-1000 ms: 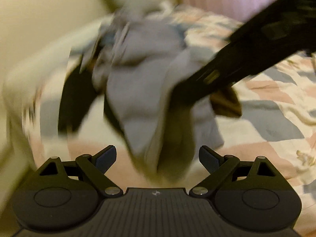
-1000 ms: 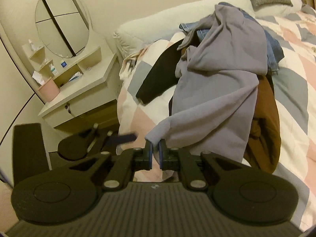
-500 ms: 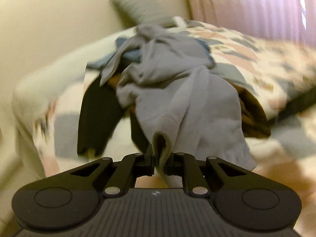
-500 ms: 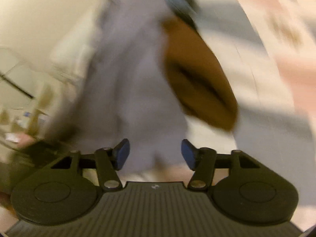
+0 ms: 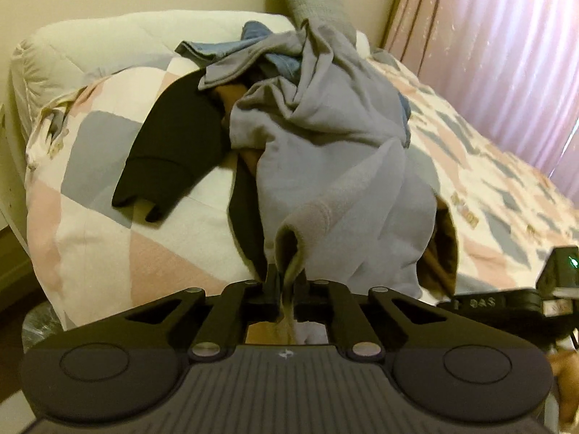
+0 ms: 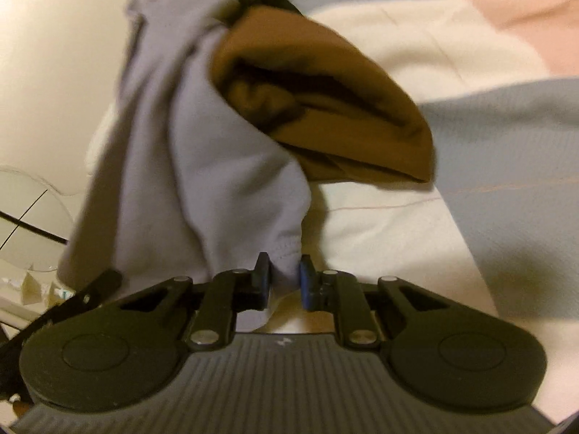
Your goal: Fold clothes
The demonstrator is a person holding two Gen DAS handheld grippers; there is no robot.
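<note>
The left gripper (image 5: 286, 282) pinched a cuff-like edge of a gray sweatshirt (image 5: 325, 166) heaped with a black garment (image 5: 173, 152) and a brown one (image 6: 325, 119) on a patchwork quilt (image 5: 90, 224). The right gripper (image 6: 284, 276) was closing on the sweatshirt's stitched hem, apparently so both could lift it free for folding.

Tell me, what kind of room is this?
Most likely a bedroom. A bed with a patchwork quilt fills the view, a grey pillow leans against the wall at its head, and pink curtains hang beside it. A heap of clothes lies on the quilt.
</note>
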